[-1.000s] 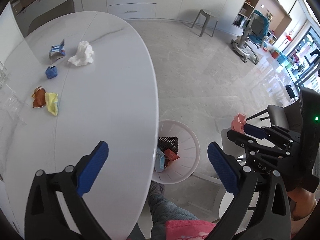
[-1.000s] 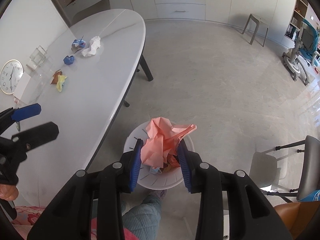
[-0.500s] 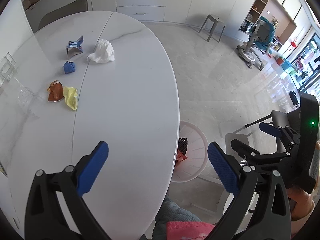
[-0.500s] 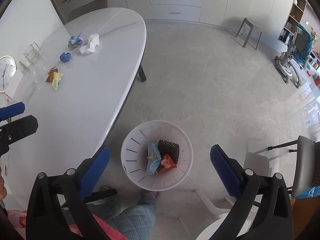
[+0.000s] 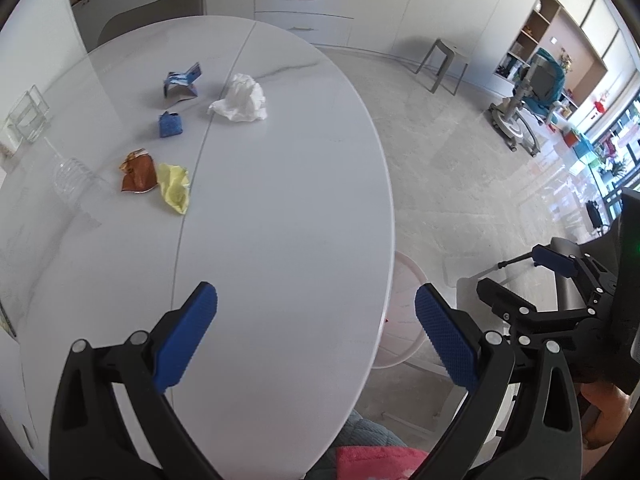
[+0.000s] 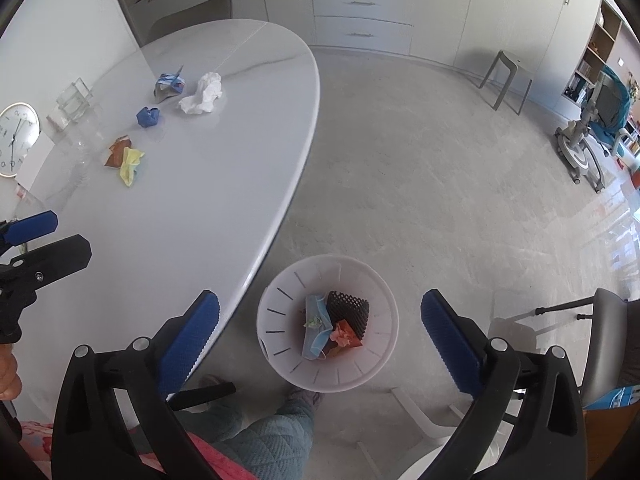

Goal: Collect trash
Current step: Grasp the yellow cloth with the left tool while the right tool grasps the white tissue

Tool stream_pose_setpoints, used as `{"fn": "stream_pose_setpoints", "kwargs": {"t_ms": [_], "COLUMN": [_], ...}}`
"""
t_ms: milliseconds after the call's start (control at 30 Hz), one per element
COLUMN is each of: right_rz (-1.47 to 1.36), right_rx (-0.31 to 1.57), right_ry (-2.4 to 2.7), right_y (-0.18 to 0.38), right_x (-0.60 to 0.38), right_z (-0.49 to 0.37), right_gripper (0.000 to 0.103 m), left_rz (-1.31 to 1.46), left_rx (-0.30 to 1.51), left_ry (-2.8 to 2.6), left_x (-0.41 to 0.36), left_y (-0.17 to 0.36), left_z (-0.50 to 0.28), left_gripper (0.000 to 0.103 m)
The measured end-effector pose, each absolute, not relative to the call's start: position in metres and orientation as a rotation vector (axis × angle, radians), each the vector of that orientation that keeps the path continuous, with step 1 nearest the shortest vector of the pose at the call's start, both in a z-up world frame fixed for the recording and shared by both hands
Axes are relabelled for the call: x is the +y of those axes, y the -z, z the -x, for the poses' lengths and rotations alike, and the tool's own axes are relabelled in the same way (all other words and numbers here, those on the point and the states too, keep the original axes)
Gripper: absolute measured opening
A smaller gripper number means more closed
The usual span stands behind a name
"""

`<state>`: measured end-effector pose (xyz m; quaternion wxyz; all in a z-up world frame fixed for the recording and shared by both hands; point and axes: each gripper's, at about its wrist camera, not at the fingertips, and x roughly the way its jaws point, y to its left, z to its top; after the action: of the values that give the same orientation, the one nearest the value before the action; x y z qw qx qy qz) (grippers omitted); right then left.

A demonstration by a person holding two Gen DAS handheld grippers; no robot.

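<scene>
On the white oval table (image 5: 280,208) lie scraps of trash: a white crumpled tissue (image 5: 241,98), a blue-white wrapper (image 5: 182,84), a small blue wad (image 5: 171,125), a brown wrapper (image 5: 138,171) and a yellow wad (image 5: 175,187). My left gripper (image 5: 316,326) hangs open over the table's near end, empty. My right gripper (image 6: 320,330) is open and empty above the white bin (image 6: 280,288) on the floor. In the bin lie a pink paper wad (image 6: 345,335), a face mask and black mesh.
A clear glass box (image 5: 25,120) and a clear plastic bottle (image 5: 70,178) stand at the table's left side. A round clock (image 6: 16,140) leans nearby. A chair (image 6: 608,340) stands right of the bin; the person's legs (image 6: 256,432) are below.
The right gripper opened and the pink paper dropped into the bin. The left gripper moved over the table, so the trash scraps shifted right in its view and the bin slid under the table edge.
</scene>
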<state>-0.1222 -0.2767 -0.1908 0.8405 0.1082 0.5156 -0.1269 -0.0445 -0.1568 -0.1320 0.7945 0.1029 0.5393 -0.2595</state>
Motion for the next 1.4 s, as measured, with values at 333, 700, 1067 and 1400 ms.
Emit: {"fn": "stream_pose_setpoints", "kwargs": {"t_ms": [333,700,1067,1400], "right_rz": [-0.177,-0.151,-0.103,-0.067], "right_rx": [1.063,1.078,1.095,1.077], "right_ry": [0.195,0.088,-0.012,-0.065], "right_y": [0.185,0.202,0.231,0.244], "right_x": [-0.265,-0.262,-0.263,-0.255], "right_z": [0.063,-0.041,-0.143,-0.183], "right_gripper": [0.100,0.100,0.100,0.100], "left_rz": [-0.146,-0.074,-0.038,-0.033], "left_rx": [1.170,1.210,1.284,1.316], "left_ry": [0.405,0.256,0.208,0.128], "left_x": [-0.125,-0.116,-0.122,-0.119], "left_y": [0.150,0.188,0.230,0.247], "left_z": [-0.009,-0.081,-0.138,-0.148], "left_gripper": [0.095,0.095,0.084,0.054]}}
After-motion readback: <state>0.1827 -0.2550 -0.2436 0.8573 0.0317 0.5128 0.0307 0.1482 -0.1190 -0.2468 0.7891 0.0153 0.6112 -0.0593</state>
